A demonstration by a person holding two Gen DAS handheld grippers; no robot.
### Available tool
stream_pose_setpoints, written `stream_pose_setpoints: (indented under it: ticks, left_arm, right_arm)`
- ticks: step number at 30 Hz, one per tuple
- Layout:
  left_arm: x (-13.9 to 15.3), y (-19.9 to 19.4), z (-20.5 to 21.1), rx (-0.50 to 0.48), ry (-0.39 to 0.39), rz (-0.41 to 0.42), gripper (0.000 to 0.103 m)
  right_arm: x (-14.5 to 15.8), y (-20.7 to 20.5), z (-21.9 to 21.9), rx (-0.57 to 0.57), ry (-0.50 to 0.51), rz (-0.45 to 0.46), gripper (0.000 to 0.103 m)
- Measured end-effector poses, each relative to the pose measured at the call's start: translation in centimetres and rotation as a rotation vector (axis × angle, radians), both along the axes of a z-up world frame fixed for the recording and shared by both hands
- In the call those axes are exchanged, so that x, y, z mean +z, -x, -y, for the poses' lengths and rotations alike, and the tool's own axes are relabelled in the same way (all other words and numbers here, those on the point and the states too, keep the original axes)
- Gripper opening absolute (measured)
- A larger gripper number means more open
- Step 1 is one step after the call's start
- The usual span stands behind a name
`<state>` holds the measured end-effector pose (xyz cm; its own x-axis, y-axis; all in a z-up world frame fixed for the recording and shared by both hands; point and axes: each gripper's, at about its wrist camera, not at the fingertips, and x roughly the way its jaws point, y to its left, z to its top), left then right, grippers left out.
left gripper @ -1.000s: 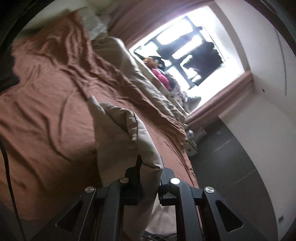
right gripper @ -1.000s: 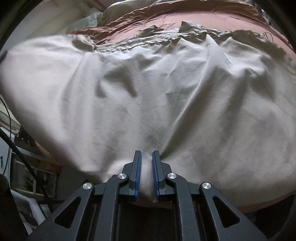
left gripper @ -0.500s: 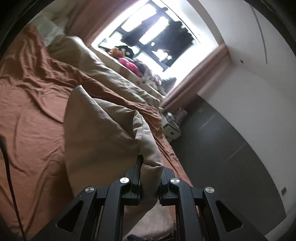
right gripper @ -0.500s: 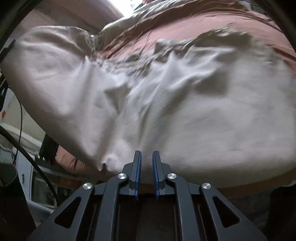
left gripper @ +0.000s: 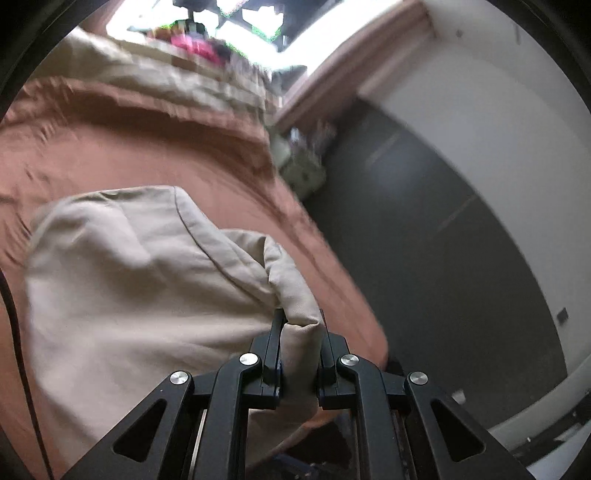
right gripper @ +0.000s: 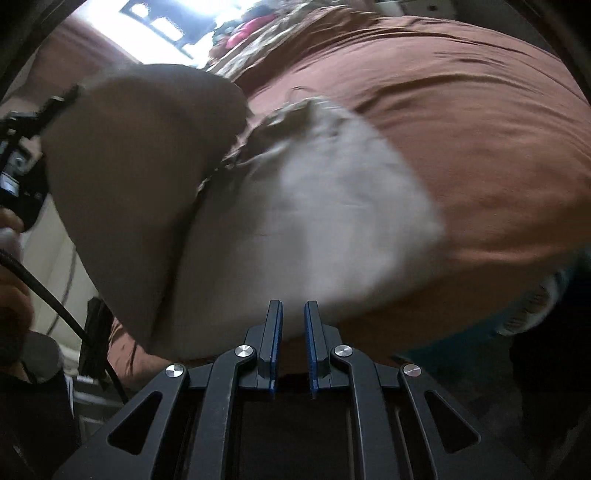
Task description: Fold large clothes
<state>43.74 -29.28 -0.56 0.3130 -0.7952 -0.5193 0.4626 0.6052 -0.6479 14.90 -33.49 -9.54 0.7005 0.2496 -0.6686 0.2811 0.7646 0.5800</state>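
A beige garment [left gripper: 122, 280] fills the lower left of the left wrist view, draped over a bed with a rust-brown sheet [left gripper: 140, 158]. The left gripper [left gripper: 298, 332] pinches a bunched fold of it. In the right wrist view the garment [right gripper: 332, 221] lies blurred at centre on the same sheet [right gripper: 480, 129], and the right gripper [right gripper: 293, 314] has its jaws close together at its near edge; whether cloth is caught is unclear. A bright window [left gripper: 236, 22] sits top centre, a dark floor [left gripper: 424, 258] at right beside a white wall [left gripper: 480, 103].
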Motion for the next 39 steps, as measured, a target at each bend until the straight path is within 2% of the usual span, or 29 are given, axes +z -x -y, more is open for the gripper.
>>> stream_pose_setpoints:
  ticks: [2,5,9,15,17,19,20,21,22,23,24,25,27,31,36,39]
  left_arm:
    - [-2.6,0.4,2.3,-0.035,-0.047,-0.048,0.013]
    - [-5.4,1.4,4.4,-0.087,-0.071,-0.091,0.012]
    - [-6.6,2.5,5.5,-0.12,-0.101,-0.093,0.012]
    - [-7.7,4.2,6.7,-0.173,-0.115,-0.1,0.014]
    - [-8.5,4.6,7.5,-0.195,-0.132,-0.105,0.019]
    - [-9.0,5.3,8.0,-0.226,-0.153,-0.115,0.035]
    - [-9.3,5.4,8.1,-0.242,-0.149,-0.133,0.039]
    - [-9.4,5.3,8.0,-0.256,-0.134,-0.151,0.047]
    - [-9.3,5.3,7.9,-0.267,-0.112,-0.164,0.052]
    - [-8.9,5.1,7.4,-0.27,-0.09,-0.171,0.056]
    - [-8.8,5.3,6.8,-0.263,-0.089,-0.165,0.065]
    - [-8.1,5.1,5.9,-0.239,-0.089,-0.143,0.073]
    - [-7.2,4.8,4.3,-0.202,-0.083,-0.107,0.078]
    - [-6.2,3.4,-0.8,-0.099,-0.124,-0.073,0.078]
    - [-6.8,2.4,-7.2,0.036,-0.214,-0.062,0.078]
    - [-7.7,2.2,-10.7,0.113,-0.279,-0.055,0.078]
  right_arm:
    - [-0.4,1.1,1.3,-0.035,-0.006,-0.012,0.009]
    - [-1.1,3.0,3.0,-0.081,-0.017,-0.027,0.009]
    - [-1.9,4.3,4.5,-0.116,-0.052,-0.041,0.009]
    - [-1.7,5.5,5.7,-0.13,-0.121,-0.008,0.009]
    - [-1.6,5.5,6.1,-0.136,-0.127,0.008,0.01]
    - [-1.8,5.6,6.2,-0.146,-0.138,0.017,0.01]
    - [-1.7,5.6,6.4,-0.148,-0.142,0.021,0.011]
    - [-1.6,5.4,6.5,-0.145,-0.145,0.032,0.015]
    - [-1.5,5.1,6.6,-0.139,-0.147,0.044,0.031]
    - [-1.3,5.0,6.4,-0.136,-0.148,0.055,0.054]
    - [-1.4,4.6,6.4,-0.132,-0.149,0.065,0.062]
    - [-1.1,4.3,6.3,-0.128,-0.149,0.085,0.065]
    - [-0.4,3.7,5.9,-0.102,-0.152,0.115,0.065]
    - [-0.1,1.4,5.1,-0.052,-0.136,0.135,0.065]
    - [-1.8,-2.5,5.0,-0.018,-0.146,0.089,0.065]
    - [-1.9,-4.3,4.7,-0.001,-0.128,0.063,0.053]
